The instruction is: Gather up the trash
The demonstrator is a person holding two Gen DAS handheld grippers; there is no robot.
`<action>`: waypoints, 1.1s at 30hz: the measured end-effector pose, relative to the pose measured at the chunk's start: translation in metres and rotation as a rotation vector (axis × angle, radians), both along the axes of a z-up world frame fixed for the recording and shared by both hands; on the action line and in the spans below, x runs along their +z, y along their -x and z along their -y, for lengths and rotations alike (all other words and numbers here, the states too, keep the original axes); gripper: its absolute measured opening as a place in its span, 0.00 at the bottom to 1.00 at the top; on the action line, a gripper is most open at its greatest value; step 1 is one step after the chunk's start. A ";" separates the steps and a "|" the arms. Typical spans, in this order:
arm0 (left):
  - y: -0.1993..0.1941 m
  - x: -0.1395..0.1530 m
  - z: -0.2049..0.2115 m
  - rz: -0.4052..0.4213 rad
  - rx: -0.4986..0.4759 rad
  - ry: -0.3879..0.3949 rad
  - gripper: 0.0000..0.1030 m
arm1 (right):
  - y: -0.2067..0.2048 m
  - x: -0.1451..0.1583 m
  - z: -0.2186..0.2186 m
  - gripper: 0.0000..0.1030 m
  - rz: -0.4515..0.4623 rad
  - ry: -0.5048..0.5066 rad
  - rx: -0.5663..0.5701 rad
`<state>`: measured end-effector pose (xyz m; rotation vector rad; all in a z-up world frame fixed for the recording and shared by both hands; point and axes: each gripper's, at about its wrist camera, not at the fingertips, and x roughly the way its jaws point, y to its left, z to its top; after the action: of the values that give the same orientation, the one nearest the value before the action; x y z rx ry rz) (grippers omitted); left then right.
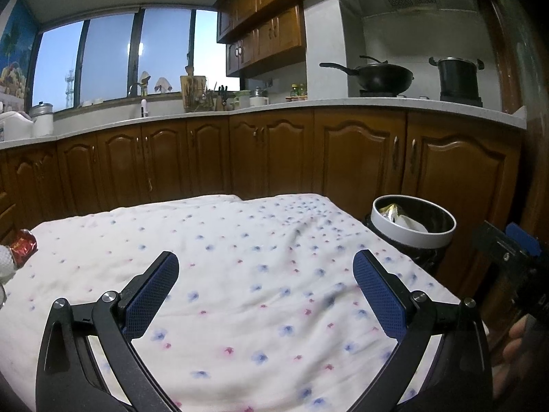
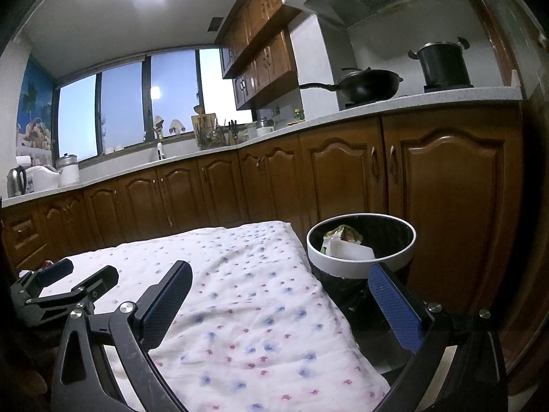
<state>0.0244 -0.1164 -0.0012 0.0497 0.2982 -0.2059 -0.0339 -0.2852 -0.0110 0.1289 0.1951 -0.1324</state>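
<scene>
Over the floral cloth (image 1: pixel 247 274), as the left wrist camera shows it, the left gripper (image 1: pixel 266 292) hovers with its blue-padded jaws spread wide and nothing between them. At the cloth's far left edge lies a crumpled red and gold wrapper (image 1: pixel 24 245), touching something white whose nature cannot be told. Just beyond the cloth's right far corner stands the round trash bin (image 1: pixel 411 231), white-rimmed with a black liner, holding a gold wrapper and white paper. The right gripper (image 1: pixel 514 257) shows partly at the cloth's right side, near the bin. Behind the cloth run brown wooden cabinets (image 1: pixel 274 158) under a pale counter, with a black wok (image 1: pixel 381 77) and a dark pot (image 1: pixel 458 75) on the stove. From the right wrist camera, the right gripper (image 2: pixel 279 298) hangs over the cloth's (image 2: pixel 240 292) right edge, jaws wide apart and empty, one finger above the cloth and the other in front of the bin (image 2: pixel 360 250). Inside the bin lie white paper and a greenish wrapper. The left gripper (image 2: pixel 79 281) sits at the cloth's left side, also agape.
</scene>
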 end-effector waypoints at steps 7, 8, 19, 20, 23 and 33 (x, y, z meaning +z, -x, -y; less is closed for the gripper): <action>-0.002 -0.003 0.001 -0.007 -0.002 -0.004 1.00 | 0.001 0.000 -0.004 1.00 -0.003 0.001 0.002; -0.002 -0.003 0.001 -0.007 -0.003 -0.005 1.00 | 0.001 0.000 -0.002 1.00 -0.002 0.000 0.000; -0.004 -0.005 0.001 -0.015 -0.009 -0.007 1.00 | 0.002 0.000 -0.004 1.00 -0.003 -0.005 0.001; -0.004 -0.005 0.001 -0.015 -0.010 -0.006 1.00 | 0.002 0.001 -0.005 1.00 -0.002 -0.007 0.001; -0.004 -0.006 0.002 -0.017 -0.008 -0.010 1.00 | 0.002 0.001 -0.005 1.00 0.002 -0.006 0.001; -0.008 -0.006 -0.001 -0.030 -0.018 -0.009 1.00 | 0.003 0.002 -0.013 1.00 -0.001 -0.011 0.002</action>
<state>0.0320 -0.1158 -0.0074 0.0579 0.3282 -0.2237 -0.0364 -0.2723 -0.0091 0.1397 0.1967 -0.1298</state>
